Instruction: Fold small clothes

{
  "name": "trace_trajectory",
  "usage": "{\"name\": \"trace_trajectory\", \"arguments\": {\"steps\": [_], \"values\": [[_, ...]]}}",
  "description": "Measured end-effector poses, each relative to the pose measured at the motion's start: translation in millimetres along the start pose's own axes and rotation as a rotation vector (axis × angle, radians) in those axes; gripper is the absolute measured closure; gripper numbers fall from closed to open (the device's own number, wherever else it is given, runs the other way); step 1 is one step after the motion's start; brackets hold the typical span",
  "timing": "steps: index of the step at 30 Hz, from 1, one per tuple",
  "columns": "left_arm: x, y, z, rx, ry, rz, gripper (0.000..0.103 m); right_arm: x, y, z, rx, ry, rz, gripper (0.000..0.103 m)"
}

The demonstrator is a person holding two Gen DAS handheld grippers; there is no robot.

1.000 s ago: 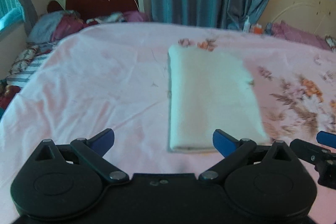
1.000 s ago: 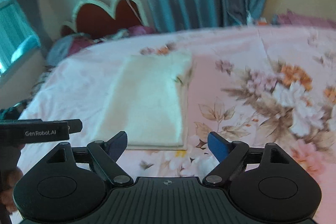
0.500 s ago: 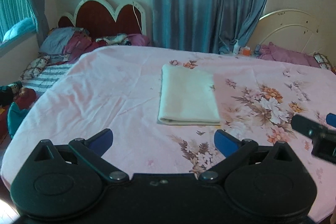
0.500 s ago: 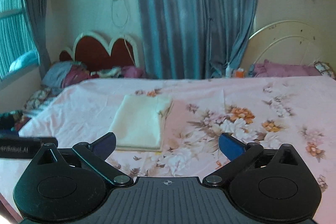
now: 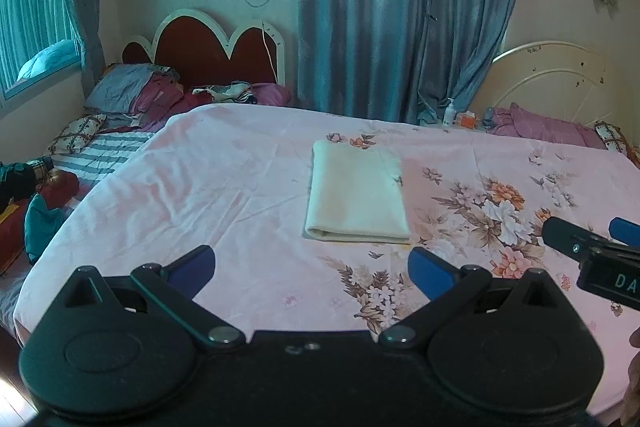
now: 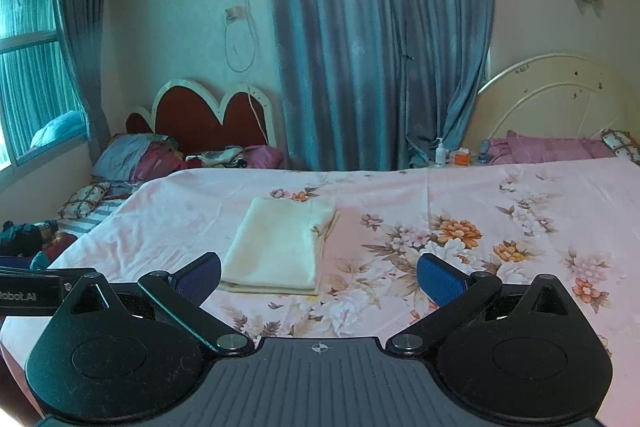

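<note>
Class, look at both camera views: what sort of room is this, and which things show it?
Most likely a home bedroom: a bed under a pink floral sheet, a red headboard with pillows, and a folded cream cloth lying on it.

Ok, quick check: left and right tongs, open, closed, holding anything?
Left tongs: open, holding nothing.
Right tongs: open, holding nothing; the folded cream cloth lies free on the bed.
</note>
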State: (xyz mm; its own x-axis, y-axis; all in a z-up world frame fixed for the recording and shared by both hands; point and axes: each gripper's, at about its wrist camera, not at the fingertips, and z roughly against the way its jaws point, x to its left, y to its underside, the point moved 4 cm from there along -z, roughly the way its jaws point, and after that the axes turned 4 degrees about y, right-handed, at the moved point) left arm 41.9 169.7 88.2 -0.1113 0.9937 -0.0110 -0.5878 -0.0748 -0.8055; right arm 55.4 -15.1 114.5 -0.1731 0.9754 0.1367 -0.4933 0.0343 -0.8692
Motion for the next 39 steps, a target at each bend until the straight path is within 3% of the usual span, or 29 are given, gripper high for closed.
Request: {"name": "trace_trajectory", "arguments": {"steps": [39], "values": [[5.9,4.8,4.1,0.008,-0.017,0.019,0.001,-5.1,2.5,-0.4,-0.001,-0.017,-0.013,0.000]]}}
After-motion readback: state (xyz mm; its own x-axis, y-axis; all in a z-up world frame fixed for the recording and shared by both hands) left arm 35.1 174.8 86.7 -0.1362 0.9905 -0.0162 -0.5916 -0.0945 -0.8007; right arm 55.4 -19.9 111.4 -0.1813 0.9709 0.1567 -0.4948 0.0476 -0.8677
